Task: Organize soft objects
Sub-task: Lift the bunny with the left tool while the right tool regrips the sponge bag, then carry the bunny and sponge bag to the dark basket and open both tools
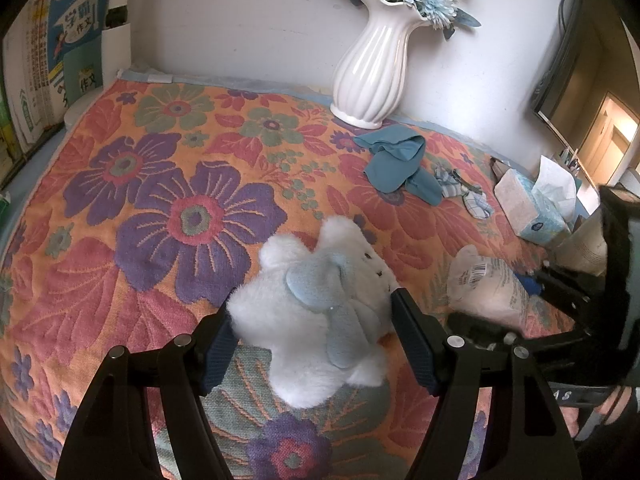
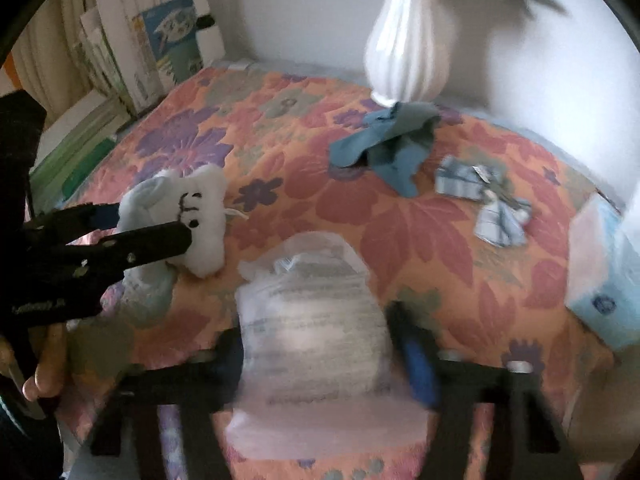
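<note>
My left tool (image 1: 312, 330) pinches the plush (image 1: 320, 312) on the floral desk (image 1: 160, 200) to steady it; my right tool (image 2: 320, 354) clamps the bag (image 2: 316, 344) beside it, ready to lift.

Plush toy (image 1: 320, 304) lying on floral cloth (image 1: 160, 216), plastic packet (image 1: 486, 292) sitting right of it; vase (image 1: 374, 68) standing behind, crumpled cloth (image 1: 400, 164) lying before vase.

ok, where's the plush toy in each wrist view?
Left wrist: plush toy bottom centre, between the left gripper's fingers.
Right wrist: plush toy left of centre, partly behind the left gripper.
Shared landmark: white vase at the back wall, teal cloth before it.
</note>
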`<state>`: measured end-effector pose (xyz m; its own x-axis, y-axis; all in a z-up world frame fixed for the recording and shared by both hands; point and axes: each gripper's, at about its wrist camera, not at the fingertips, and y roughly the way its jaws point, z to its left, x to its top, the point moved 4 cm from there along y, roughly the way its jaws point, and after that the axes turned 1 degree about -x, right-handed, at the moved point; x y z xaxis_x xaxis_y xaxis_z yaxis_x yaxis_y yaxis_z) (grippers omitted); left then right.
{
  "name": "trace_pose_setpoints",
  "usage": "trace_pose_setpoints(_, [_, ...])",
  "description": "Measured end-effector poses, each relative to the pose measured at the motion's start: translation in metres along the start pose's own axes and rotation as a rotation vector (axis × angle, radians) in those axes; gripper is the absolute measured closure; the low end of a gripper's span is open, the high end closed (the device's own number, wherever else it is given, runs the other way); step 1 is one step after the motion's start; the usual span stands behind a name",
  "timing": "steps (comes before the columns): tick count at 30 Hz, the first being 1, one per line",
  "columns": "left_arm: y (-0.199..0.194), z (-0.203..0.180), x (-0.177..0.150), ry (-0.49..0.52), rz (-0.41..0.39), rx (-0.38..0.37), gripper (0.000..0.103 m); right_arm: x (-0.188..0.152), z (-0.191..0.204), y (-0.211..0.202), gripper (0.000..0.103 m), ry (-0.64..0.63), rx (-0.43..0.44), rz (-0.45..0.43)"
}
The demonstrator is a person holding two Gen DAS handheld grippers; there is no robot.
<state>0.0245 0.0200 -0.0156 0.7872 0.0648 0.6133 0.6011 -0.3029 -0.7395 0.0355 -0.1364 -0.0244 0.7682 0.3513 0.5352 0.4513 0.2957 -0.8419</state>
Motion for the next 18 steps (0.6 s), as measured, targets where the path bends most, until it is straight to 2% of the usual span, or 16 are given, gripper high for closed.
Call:
trace_pose_setpoints(1, [0.0,-0.001,0.0,0.006,0.0,0.0,0.037,-0.004,-0.001,-0.005,0.056,0.032,0.02,-0.015])
trace_pose_setpoints(3, [-0.001,-0.003,-0.001,0.025,-0.005,-0.001,0.052,-0.012,0.0,-0.014,0.059,0.071,0.053,-0.037])
trace_pose_setpoints(6, [-0.008,-0.011,-0.002,0.068,-0.027,-0.024,0.068,-0.02,0.007,-0.028,0.059,0.083,0.051,-0.064])
trace_pose_setpoints(8, [-0.017,-0.018,-0.005,0.093,-0.05,-0.041,0.068,-0.024,0.01,-0.044,0.059,0.096,0.055,-0.092])
trace_pose_setpoints(11, [-0.031,-0.025,-0.014,0.085,-0.054,-0.109,0.068,-0.03,0.007,-0.07,0.059,0.11,0.053,-0.134])
trace_pose_setpoints(14, [-0.046,-0.033,-0.02,0.089,-0.065,-0.119,0.068,-0.039,-0.001,-0.095,0.059,0.134,0.026,-0.16])
trace_pose_setpoints(18, [-0.07,-0.061,-0.021,0.126,-0.086,-0.156,0.068,-0.055,-0.012,-0.133,0.059,0.182,0.023,-0.213])
